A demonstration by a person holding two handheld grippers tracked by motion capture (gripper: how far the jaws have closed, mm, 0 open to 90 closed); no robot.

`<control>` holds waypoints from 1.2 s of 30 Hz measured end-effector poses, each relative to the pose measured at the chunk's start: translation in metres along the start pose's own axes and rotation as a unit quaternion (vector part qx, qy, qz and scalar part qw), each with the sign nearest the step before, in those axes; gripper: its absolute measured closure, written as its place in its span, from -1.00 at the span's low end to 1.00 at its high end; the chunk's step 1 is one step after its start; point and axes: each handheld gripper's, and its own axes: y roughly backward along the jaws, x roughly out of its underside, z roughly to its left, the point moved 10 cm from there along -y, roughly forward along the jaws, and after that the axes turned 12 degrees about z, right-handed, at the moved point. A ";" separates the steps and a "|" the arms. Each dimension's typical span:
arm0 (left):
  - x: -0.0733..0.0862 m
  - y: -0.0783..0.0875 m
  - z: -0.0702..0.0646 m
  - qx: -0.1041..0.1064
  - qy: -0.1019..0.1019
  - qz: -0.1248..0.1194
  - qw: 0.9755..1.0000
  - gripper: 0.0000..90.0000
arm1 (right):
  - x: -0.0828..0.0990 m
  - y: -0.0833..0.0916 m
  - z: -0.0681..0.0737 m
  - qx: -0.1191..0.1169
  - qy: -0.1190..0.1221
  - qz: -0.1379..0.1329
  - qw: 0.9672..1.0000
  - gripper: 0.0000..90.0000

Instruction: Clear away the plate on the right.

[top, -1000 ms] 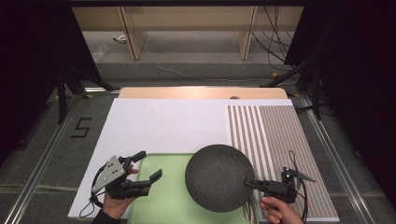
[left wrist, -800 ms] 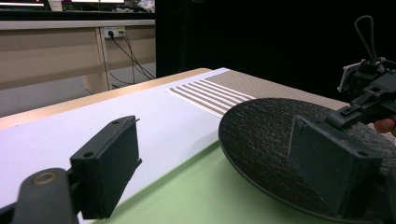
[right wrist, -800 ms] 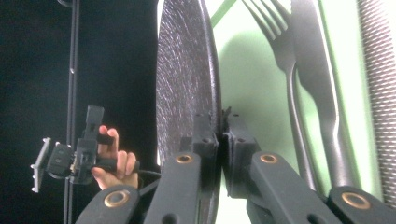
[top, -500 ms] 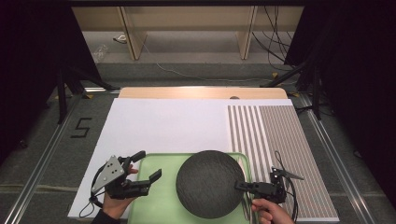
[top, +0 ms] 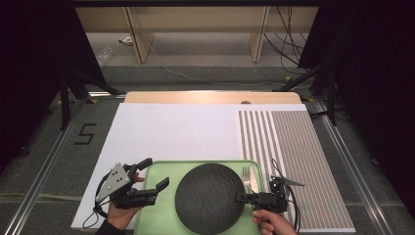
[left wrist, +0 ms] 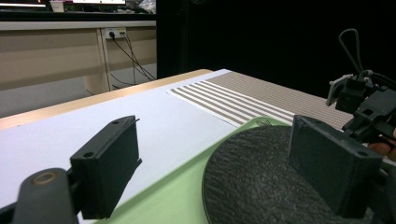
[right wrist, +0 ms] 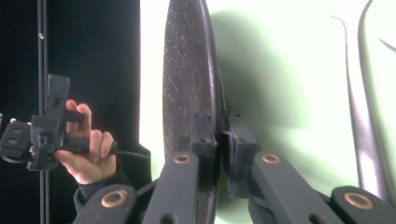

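We see the dark round plate (top: 210, 197) over the green tray (top: 166, 218) at the near edge of the table, covering most of the tray's middle. Our right gripper (top: 240, 198) comes in from the plate's right side and has its rim clamped between the jaws. In the right gripper view the two pads meet on either side of the thin edge of the plate (right wrist: 189, 88), with the tray (right wrist: 285, 60) behind it. Whether the plate rests flat on the tray or is held slightly above it, we cannot quite tell from above.

Our left gripper (top: 152, 172) stands just beside the plate's left edge, over the tray's left part, with its jaws well apart and nothing between them. In the left gripper view the plate (left wrist: 252, 177) lies ahead, just beyond the right-hand jaw.

A fork (top: 248, 178) lies on the tray just beyond the right gripper, close to the plate's right rim. Farther right is the striped mat (top: 288, 147).
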 end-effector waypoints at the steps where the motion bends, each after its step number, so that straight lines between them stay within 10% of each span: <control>1: 0.000 0.000 0.000 0.000 0.000 0.000 1.000 -0.65 | 0.000 -0.001 -0.001 0.000 0.002 0.002 1.000 0.87; 17: 0.001 0.000 -0.001 0.000 -0.002 0.002 1.000 -0.65 | -0.001 -0.009 -0.003 -0.004 -0.003 0.020 1.000 0.83; 36: 0.001 0.000 -0.002 0.003 -0.002 0.002 1.000 -0.65 | 0.005 -0.013 0.000 0.070 0.061 0.063 0.994 -0.07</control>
